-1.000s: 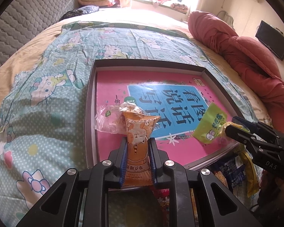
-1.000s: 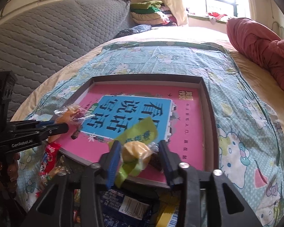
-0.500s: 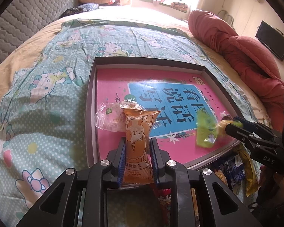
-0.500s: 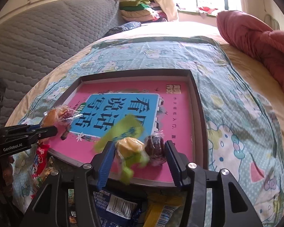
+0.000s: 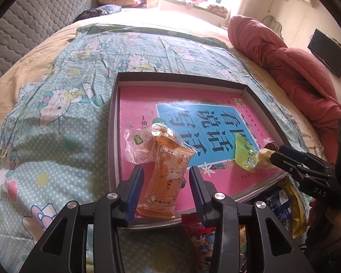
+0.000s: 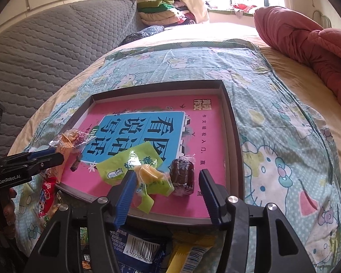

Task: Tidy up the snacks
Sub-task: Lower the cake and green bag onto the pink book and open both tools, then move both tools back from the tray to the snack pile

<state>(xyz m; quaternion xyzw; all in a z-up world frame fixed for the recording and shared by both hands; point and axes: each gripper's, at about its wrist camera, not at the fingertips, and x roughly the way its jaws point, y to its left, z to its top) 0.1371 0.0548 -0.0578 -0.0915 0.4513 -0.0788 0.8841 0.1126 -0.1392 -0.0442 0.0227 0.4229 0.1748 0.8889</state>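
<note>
Sunlit from a window at the far end, a bed carries a cartoon-cat quilt (image 5: 56, 118), and on the quilt lies a shallow grey tray (image 5: 112, 122) lined with a pink book cover. A red duvet (image 6: 307, 45) is heaped along the bed's right side.

At the tray's near left corner the left gripper (image 5: 166, 182) is opening its jaws; the orange cat-print snack packet (image 5: 168, 173) lies flat between them, the blue pads standing clear of its sides. Its far end overlaps a clear-wrapped snack (image 5: 141, 143).

At the near right edge the right gripper (image 6: 166, 186) is also opening, jaws fairly wide. Between them rest a yellow snack in a green wrapper (image 6: 147, 175) and a dark wrapped candy (image 6: 181, 177), touching each other, neither pressed by a pad.

More packets lie on the quilt just in front of the tray, among them a red packet (image 5: 200, 232) and a blue barcoded packet (image 6: 138, 250).
</note>
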